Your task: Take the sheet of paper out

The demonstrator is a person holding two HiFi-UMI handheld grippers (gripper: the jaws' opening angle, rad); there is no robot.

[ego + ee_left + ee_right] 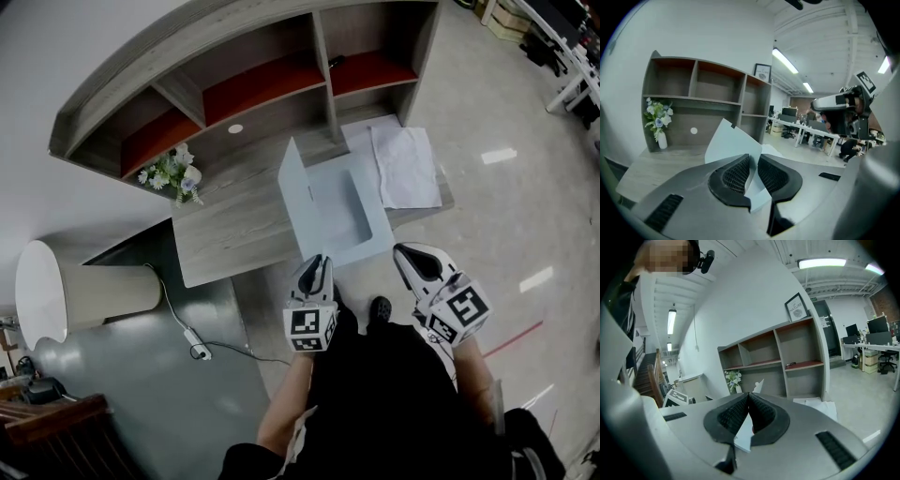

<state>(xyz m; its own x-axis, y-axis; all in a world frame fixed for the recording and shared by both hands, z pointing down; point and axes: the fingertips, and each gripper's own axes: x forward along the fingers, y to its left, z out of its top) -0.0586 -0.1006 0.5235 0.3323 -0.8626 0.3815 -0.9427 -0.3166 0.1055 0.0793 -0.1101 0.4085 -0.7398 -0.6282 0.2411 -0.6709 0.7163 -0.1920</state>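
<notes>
We pinch the left gripper [317, 260] nearly closed on the pale blue folder [330, 211] at the near edge of the desk [230, 234], right gripper [402, 250] clamped tight on its corner

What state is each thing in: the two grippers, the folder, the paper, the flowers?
Left gripper: shut on the folder's near edge.
Right gripper: shut on the folder's near corner.
Folder: open, one leaf raised, the other flat on the desk.
Paper: lying on the desk beside the folder, untouched.
Flowers: upright in their vase.
</notes>
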